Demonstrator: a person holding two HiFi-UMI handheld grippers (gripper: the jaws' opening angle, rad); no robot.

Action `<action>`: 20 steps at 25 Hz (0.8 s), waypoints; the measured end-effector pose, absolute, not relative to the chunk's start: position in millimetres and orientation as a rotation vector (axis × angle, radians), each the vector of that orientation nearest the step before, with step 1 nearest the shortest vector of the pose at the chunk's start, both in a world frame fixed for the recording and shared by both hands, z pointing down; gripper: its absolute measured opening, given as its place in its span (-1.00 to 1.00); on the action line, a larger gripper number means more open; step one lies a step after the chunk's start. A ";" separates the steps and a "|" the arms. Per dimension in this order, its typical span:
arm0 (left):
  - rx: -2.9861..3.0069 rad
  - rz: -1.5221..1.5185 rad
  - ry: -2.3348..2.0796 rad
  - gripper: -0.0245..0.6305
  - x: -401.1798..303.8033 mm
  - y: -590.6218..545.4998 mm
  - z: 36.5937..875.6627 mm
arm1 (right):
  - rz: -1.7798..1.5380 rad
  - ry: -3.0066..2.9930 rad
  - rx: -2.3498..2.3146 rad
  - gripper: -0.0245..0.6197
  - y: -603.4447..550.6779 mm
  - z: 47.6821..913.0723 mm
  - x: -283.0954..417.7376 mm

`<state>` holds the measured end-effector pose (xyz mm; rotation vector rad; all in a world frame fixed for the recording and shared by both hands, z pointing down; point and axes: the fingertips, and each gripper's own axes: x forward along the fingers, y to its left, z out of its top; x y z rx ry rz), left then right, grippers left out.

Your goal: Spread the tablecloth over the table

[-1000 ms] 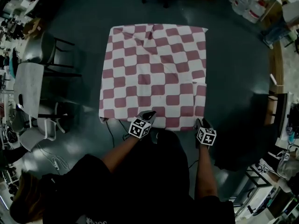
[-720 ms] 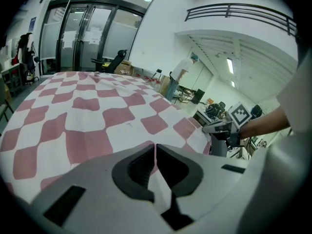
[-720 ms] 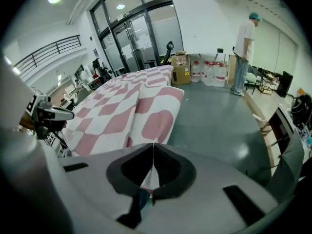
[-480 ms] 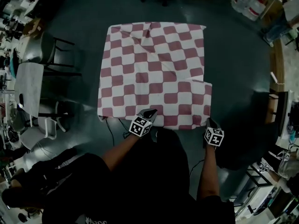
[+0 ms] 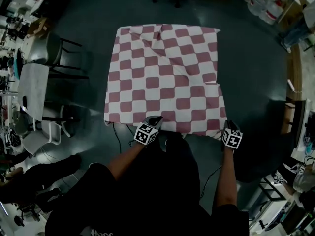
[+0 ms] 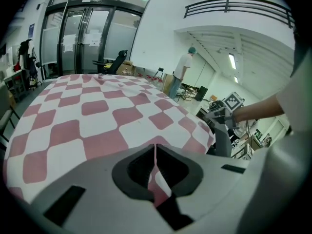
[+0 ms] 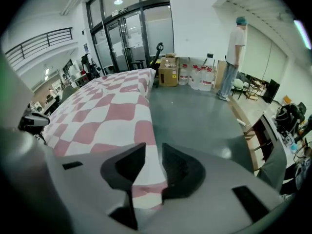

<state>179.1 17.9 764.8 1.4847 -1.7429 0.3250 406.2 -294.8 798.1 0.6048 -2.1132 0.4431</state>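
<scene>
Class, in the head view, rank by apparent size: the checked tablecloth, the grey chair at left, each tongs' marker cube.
1. checked tablecloth
2. grey chair
3. left tongs' marker cube and right tongs' marker cube: alike, unranked

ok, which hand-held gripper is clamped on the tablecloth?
The left hand-held gripper: its jaws are shut on the tablecloth edge. The right hand-held gripper has just been opening its jaws, cloth between them.

Lab hall: cluttered workbenches (image 5: pixel 12 18), glass doors (image 6: pixel 83 40)
</scene>
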 end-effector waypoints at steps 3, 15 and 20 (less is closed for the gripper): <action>1.450 0.331 -1.774 -0.86 164.5 29.6 767.4 | 0.420 -2.190 0.644 -0.43 -276.5 773.9 393.0; 1.393 0.496 -1.739 -0.86 108.0 77.9 812.6 | 0.425 -2.212 0.277 -0.59 -123.3 805.1 295.3; 1.409 0.422 -1.751 -0.86 96.6 102.2 810.6 | 0.457 -2.212 0.365 -0.53 -96.5 805.0 292.5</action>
